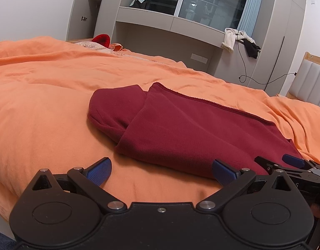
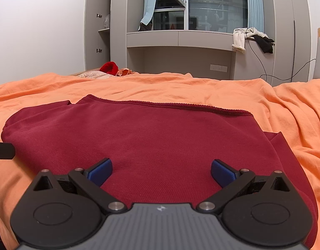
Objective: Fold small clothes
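A dark red garment point(image 1: 180, 129) lies partly folded on the orange bedspread point(image 1: 45, 104), with a sleeve tucked under at its left. My left gripper point(image 1: 161, 171) is open and empty, low over the bedspread just short of the garment's near left corner. My right gripper point(image 2: 161, 171) is open and empty, hovering over the garment point(image 2: 149, 139) near its front edge. The right gripper also shows at the right edge of the left wrist view point(image 1: 285, 162). The left gripper's tip shows at the left edge of the right wrist view point(image 2: 2, 150).
The orange bedspread point(image 2: 222, 91) covers the whole bed, with wrinkles at the right. A red item point(image 2: 108, 67) and a pillow lie at the far left. Grey cabinets, a window and hanging clothes point(image 2: 251, 38) stand beyond the bed. A headboard point(image 1: 310, 83) is at the right.
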Available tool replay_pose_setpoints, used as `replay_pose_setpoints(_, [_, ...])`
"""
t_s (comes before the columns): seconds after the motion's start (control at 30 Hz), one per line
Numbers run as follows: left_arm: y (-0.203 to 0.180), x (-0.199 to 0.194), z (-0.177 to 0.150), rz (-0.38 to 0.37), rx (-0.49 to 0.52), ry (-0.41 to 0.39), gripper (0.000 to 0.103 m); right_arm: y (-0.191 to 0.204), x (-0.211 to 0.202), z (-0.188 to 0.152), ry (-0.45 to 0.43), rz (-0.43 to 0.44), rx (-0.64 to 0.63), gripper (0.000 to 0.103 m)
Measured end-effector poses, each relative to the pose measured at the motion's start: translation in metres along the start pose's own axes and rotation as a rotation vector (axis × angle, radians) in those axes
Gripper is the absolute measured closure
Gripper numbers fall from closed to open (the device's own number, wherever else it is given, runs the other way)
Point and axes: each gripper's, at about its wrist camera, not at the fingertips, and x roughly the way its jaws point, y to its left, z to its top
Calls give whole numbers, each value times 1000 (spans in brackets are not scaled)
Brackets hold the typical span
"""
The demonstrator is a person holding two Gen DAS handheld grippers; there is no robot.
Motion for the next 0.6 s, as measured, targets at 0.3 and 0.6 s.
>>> replay_pose_setpoints(0.3, [3, 1, 0, -91, -49, 28, 1, 3, 3, 2, 7, 8, 17, 0])
replay_pose_setpoints(0.6, [4, 15, 4, -167, -127, 68, 1, 3, 3, 2, 6, 9, 19, 0])
